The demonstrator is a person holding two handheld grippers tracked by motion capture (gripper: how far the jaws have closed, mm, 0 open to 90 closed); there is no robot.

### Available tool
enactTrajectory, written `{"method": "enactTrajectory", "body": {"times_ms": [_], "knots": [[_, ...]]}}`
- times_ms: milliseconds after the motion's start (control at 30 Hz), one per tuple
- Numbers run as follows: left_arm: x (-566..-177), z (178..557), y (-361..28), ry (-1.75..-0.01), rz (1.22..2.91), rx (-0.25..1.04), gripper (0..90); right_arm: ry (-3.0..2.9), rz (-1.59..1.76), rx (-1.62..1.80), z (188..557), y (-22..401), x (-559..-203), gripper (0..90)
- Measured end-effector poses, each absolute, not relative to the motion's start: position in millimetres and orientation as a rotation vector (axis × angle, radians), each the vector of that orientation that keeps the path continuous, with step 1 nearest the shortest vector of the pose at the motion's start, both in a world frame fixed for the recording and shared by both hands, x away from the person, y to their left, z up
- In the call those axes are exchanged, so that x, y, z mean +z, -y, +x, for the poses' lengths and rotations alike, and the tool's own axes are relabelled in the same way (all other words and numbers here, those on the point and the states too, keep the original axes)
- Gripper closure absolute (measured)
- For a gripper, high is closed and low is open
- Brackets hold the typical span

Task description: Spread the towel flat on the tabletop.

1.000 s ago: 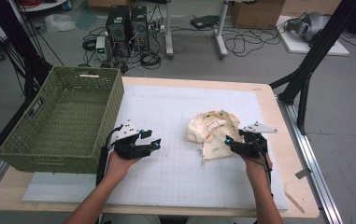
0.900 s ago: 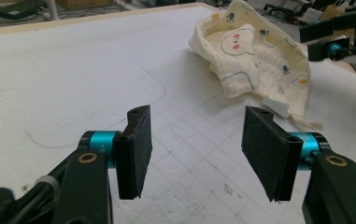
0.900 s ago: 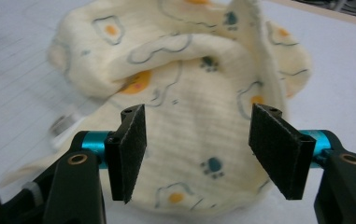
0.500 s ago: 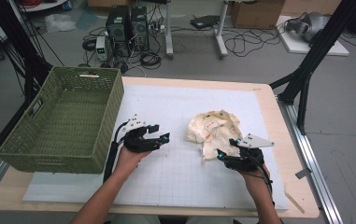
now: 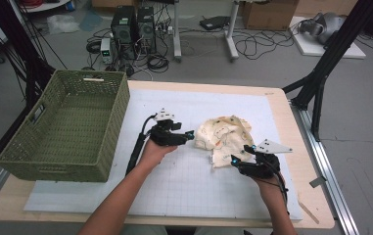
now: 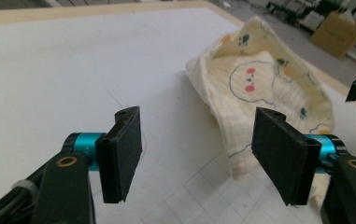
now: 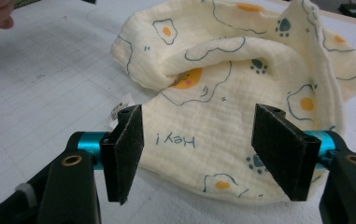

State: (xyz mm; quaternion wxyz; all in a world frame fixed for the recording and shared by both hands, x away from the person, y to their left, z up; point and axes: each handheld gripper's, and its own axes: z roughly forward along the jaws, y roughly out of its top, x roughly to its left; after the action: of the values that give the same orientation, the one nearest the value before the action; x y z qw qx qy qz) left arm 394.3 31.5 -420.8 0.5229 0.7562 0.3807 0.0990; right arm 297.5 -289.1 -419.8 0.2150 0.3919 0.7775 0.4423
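A crumpled cream baby cloth (image 5: 223, 134) printed with eggs and paw marks lies right of centre on the white grid mat (image 5: 184, 186). My left gripper (image 5: 190, 136) points right at the cloth's left edge. Its jaws have just been opening and stand wide, with only bare mat between them. In the left gripper view the cloth (image 6: 264, 88) lies just ahead of the left gripper (image 6: 199, 140), to the right. My right gripper (image 5: 238, 157) is open at the cloth's near corner. In the right gripper view the cloth (image 7: 241, 70) lies under the gap of the right gripper (image 7: 199, 144), and the pads (image 7: 281, 154) are not pressing on it.
A green woven basket (image 5: 66, 127) stands on the table's left side, close to the left forearm. A small label (image 7: 122, 106) sticks out at the cloth's near edge. Cables, computer cases and black stand legs (image 5: 321, 73) are on the floor beyond the table.
The left gripper has moved right across the mat, up to the cloth's left edge, and its jaws stand wider. The right gripper has hardly moved.
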Motion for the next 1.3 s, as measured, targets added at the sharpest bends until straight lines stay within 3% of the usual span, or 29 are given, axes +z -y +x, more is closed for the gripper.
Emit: {"method": "enactTrajectory", "body": {"times_ms": [100,233,433,733,833,900,967,1033,1067,1133,1167,1300], "knots": [[-426.5,397.5,-21.0,-0.896,1.840,0.220,34.3,-2.169,1.083,1.214,297.6,286.9,-421.4,34.2],[-430.4,398.6,-15.6,-0.890,1.864,0.213,48.7,-2.178,1.076,1.206,297.0,285.2,-422.2,34.2],[-431.8,399.3,-18.5,-0.878,1.894,0.217,86.6,-2.181,1.081,1.206,297.8,286.1,-423.5,34.1],[-422.1,400.6,-34.4,-0.890,1.815,0.230,87.6,-2.193,1.090,1.184,301.4,275.1,-428.5,33.3],[-424.2,398.5,-25.3,-0.871,1.798,0.156,61.0,-2.206,1.083,1.177,302.4,271.5,-429.5,33.3],[-427.6,396.7,-17.4,-0.859,1.817,0.142,51.9,-2.213,1.082,1.180,302.9,270.9,-430.0,33.3],[-432.2,395.8,-9.8,-0.857,1.839,0.127,48.4,-2.216,1.083,1.175,302.8,271.1,-430.1,33.3],[-435.2,395.7,-5.0,-0.861,1.862,0.128,49.5,-2.214,1.088,1.175,302.8,271.3,-430.2,33.3],[-436.3,395.4,-3.4,-0.844,1.882,0.127,55.5,-2.213,1.088,1.173,303.0,271.6,-430.3,33.3],[-436.7,394.0,-1.6,-0.821,1.926,0.166,79.8,-2.215,1.090,1.171,303.3,271.5,-431.0,33.5],[-436.7,394.0,-1.6,-0.823,1.931,0.175,86.6,-2.218,1.093,1.169,303.2,271.3,-431.3,34.0],[-435.0,395.8,-8.3,-0.846,1.931,0.194,87.5,-2.263,1.078,1.180,303.2,266.3,-435.3,40.5]]}}
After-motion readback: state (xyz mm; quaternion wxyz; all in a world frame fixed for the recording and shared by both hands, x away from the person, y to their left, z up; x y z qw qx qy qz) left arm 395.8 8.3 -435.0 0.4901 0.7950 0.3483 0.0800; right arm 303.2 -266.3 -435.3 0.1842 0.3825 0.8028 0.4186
